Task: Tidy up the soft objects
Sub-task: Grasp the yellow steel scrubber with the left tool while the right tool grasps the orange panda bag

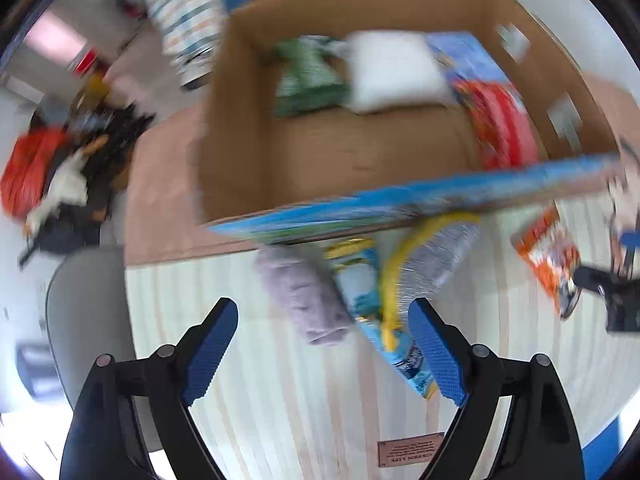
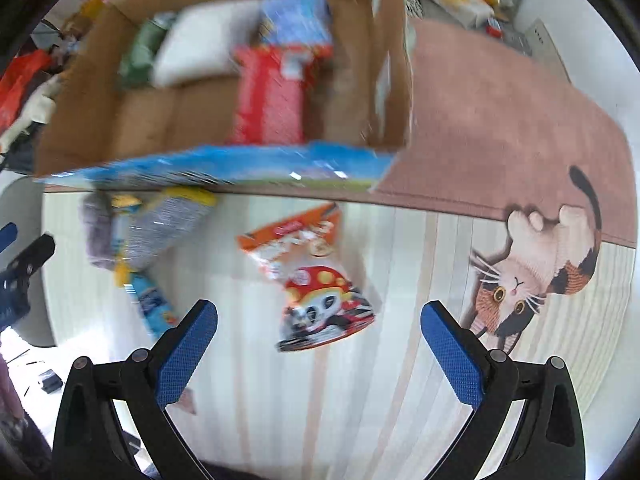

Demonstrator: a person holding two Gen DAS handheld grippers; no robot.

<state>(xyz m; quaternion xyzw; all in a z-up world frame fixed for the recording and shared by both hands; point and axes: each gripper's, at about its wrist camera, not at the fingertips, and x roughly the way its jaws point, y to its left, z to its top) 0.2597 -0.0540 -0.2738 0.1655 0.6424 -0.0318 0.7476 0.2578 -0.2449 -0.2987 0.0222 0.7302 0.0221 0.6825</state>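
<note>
Partway done: box (image 2: 224, 120) ahead already holding a few packs, both claws, left (image 1: 324, 344) and right (image 2: 319, 344), gaping empty, towel (image 1: 304, 296) and snack bag (image 2: 316, 280) between fingers, still on the floor.

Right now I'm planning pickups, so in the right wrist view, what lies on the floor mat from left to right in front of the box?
Grey rolled towel → silver-and-yellow packet → orange snack bag → printed cat on the mat.
</note>
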